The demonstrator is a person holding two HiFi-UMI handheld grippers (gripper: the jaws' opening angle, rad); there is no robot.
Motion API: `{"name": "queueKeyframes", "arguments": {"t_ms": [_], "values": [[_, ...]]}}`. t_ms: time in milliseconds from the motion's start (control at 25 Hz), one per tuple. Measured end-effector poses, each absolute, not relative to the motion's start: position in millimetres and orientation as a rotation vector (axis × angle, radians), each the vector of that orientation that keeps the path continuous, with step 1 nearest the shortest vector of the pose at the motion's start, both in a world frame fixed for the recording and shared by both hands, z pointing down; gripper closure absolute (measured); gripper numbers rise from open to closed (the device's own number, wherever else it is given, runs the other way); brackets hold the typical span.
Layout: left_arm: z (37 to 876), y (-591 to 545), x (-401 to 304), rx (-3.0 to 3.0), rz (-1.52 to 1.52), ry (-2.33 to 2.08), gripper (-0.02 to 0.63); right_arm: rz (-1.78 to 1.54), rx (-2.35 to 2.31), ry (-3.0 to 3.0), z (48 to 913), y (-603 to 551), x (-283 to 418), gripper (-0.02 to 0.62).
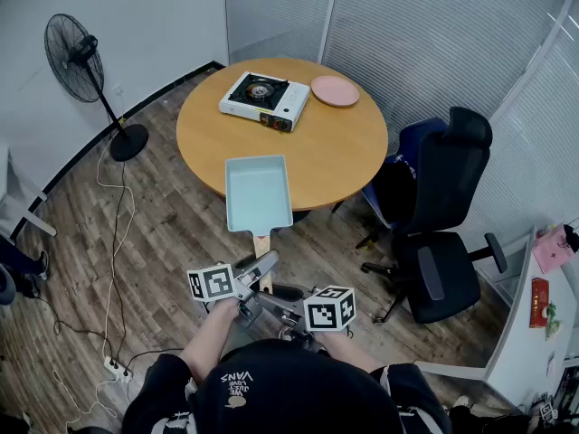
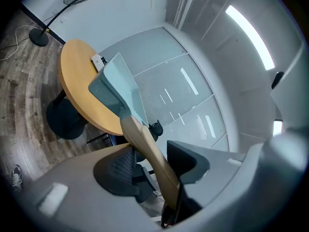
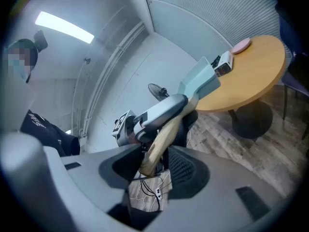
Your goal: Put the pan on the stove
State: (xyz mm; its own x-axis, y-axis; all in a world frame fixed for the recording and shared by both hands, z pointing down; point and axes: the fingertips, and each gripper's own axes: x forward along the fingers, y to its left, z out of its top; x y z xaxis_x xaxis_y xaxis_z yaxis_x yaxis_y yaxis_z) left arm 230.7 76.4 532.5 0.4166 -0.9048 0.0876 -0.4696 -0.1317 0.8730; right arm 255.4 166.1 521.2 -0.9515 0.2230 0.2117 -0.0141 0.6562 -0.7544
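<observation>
A pale blue rectangular pan [image 1: 259, 192] with a wooden handle [image 1: 262, 245] hangs level over the near edge of the round wooden table [image 1: 335, 152]. My left gripper [image 1: 261, 269] is shut on the handle from the left; in the left gripper view the handle [image 2: 147, 146] runs between its jaws up to the pan [image 2: 116, 88]. My right gripper [image 1: 273, 306] is shut on the handle's end [image 3: 157, 144], just behind the left gripper [image 3: 154, 114]. The white portable stove [image 1: 264, 99] sits at the table's far side, its burner bare.
A pink plate [image 1: 335, 90] lies right of the stove. A black office chair [image 1: 443, 242] stands at the table's right. A floor fan [image 1: 86, 61] and cables [image 1: 113, 269] with a power strip are on the wood floor at left.
</observation>
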Motion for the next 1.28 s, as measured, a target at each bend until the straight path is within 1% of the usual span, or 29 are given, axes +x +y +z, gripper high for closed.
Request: {"name": "queueKeyframes", "arguments": {"t_ms": [400,1280], "values": [[523.8,73.9,208.4,1.799,-0.583,-1.188,0.407,1.16,-0.143,-2.612,512.7,164.1,230.1,0.431],[528.8,38.8,120.4,1.809,-0.54,-1.113,0.407,1.198,-0.057,-2.624,516.0,130.5,135.4,0.43]]}}
